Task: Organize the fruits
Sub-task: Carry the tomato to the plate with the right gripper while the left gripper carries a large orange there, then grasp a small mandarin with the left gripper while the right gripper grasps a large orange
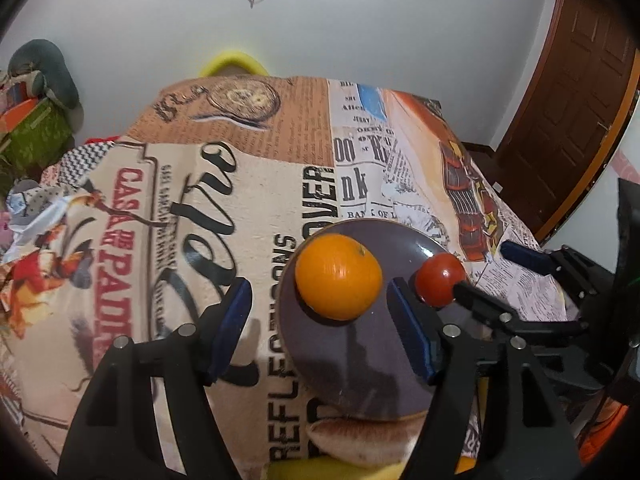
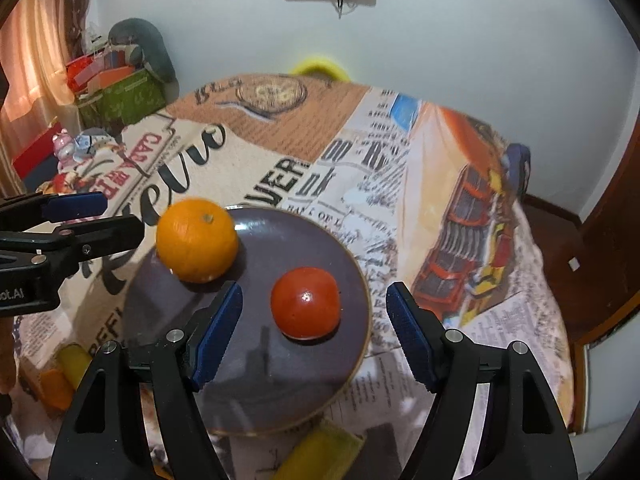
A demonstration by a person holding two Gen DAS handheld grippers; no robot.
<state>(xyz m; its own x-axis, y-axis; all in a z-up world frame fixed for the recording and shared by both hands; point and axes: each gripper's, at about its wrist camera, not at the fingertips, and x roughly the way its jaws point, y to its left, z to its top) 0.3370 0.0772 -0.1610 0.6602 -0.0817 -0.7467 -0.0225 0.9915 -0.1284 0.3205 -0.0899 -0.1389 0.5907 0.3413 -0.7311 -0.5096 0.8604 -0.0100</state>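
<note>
Holding both claws wide and empty, I had the left claw (image 1: 320, 328) by the orange (image 1: 338, 276) and the right claw (image 2: 314, 330) around the tomato (image 2: 306, 303). Both fruits sat on the plate (image 2: 256, 392) near the tabletop's (image 2: 280, 152) front edge, well apart, I judged so each claw could reach its own. A banana (image 2: 320, 452) lay just beside the plate's near rim.

An orange (image 2: 197, 240) and a tomato (image 2: 305, 303) sit apart on a plate (image 2: 280, 392) on the table (image 2: 400, 184), orange left and farther back. A wall (image 2: 440, 40) rises behind the table; a door (image 1: 568, 120) stands at right.
</note>
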